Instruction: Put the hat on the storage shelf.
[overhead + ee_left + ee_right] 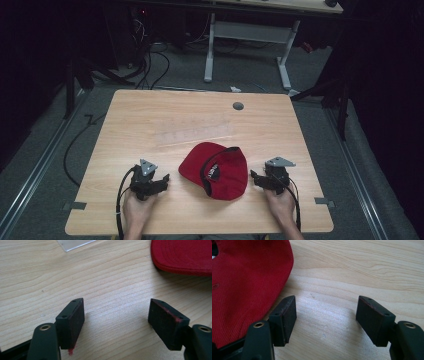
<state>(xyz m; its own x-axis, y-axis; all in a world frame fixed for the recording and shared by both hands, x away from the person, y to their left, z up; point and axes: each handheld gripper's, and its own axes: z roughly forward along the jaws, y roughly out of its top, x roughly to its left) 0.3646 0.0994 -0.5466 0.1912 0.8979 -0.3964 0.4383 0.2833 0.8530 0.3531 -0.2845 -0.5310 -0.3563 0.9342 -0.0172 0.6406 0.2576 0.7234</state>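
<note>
Resting on a light wooden table (150,120), a red cap (216,170) lies near the person's edge, roughly midway between two hand-held grippers. Its crown opening faces up, showing a dark inner band and a small white label, and its brim points toward the left. The left gripper (162,180) sits on the table just left of the cap, held in the person's left hand (136,207), with its jaws pointing right toward the brim; seen from the left gripper view, the two black jaws stand well apart with bare wood between them, and the cap's brim (183,256) lies beyond them at the far right, not touched. The right gripper (256,179) sits just right of the cap in the right hand (281,205), jaws aimed left and likewise spread wide around nothing; in its own view, one jaw lies just beside the red fabric (244,287). Both tools seem placed to flank the cap (probably so each can take a side). A faint clear strip (192,132) lies farther back on the table.
</note>
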